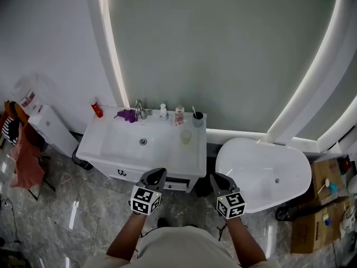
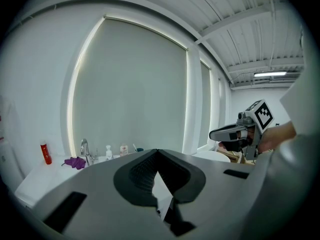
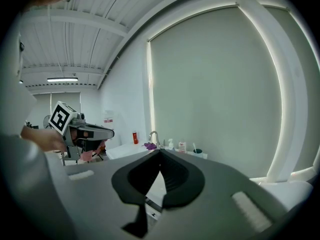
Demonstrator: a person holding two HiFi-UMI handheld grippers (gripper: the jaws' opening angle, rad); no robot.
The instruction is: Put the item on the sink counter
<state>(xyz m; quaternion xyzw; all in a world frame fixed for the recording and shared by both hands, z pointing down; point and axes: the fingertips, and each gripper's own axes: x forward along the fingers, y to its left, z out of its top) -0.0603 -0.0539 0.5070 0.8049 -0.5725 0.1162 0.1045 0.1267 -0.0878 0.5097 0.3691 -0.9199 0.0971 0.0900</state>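
Observation:
The white sink counter (image 1: 167,155) stands in front of me, below the grippers' tips. On it are a red bottle (image 1: 97,109), a purple cloth (image 1: 127,115) beside the faucet (image 1: 140,109), two small bottles (image 1: 179,115), a dark cup (image 1: 198,118) and a pale green cup (image 1: 186,137). My left gripper (image 1: 158,173) hovers before the counter's front edge, shut with nothing in it; its jaws meet (image 2: 157,151). My right gripper (image 1: 215,177) is level with it, just off the counter's right corner, jaws also together (image 3: 160,151) and empty. Neither gripper touches any item.
A white bathtub (image 1: 262,172) stands right of the counter. Cardboard boxes (image 1: 326,205) sit at the far right. Reddish clothing (image 1: 25,161) and a white bin (image 1: 53,128) stand on the left. A lit arch-framed panel (image 1: 223,49) backs the sink. The floor is grey marble.

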